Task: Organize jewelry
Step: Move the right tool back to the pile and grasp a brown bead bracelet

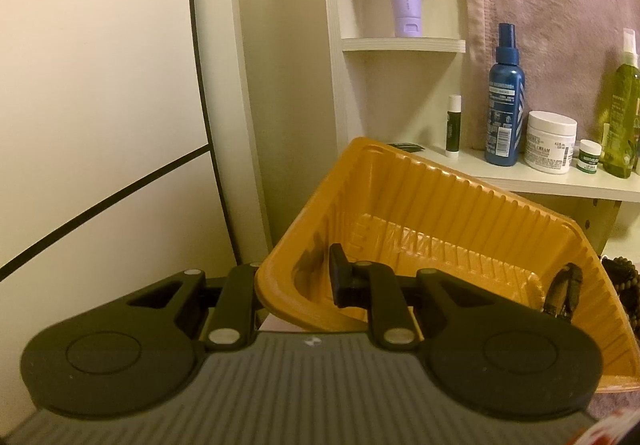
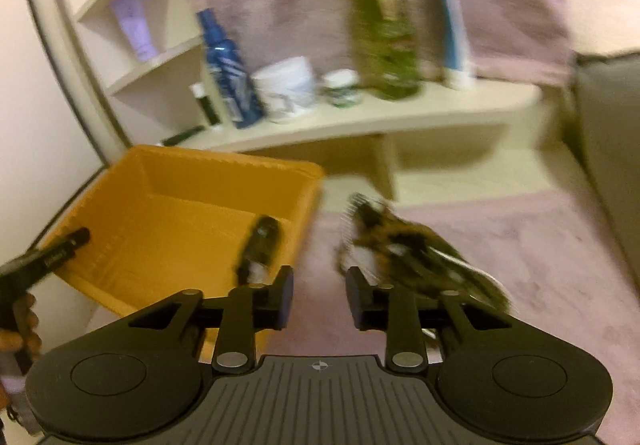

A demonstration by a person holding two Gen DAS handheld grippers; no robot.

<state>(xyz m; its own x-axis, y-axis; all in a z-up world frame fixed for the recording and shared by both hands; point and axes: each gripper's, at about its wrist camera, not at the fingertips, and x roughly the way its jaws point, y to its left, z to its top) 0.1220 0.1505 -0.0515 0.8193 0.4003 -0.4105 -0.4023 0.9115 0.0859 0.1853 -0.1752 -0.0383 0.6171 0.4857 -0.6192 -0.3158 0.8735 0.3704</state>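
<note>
Left gripper (image 1: 296, 285) fingers clamped on orange tray (image 1: 460, 205) rim; right gripper (image 2: 319, 297) fingers parted, empty. Next: grasp jewelry pile (image 2: 408, 249), lower right.

Blur and hidden parts

The jewelry pile (image 2: 416, 249) is smeared beyond telling pieces apart; the orange tray's (image 1: 420, 205) wall hides one left hand-held gripper (image 1: 296, 281) finger.
</note>
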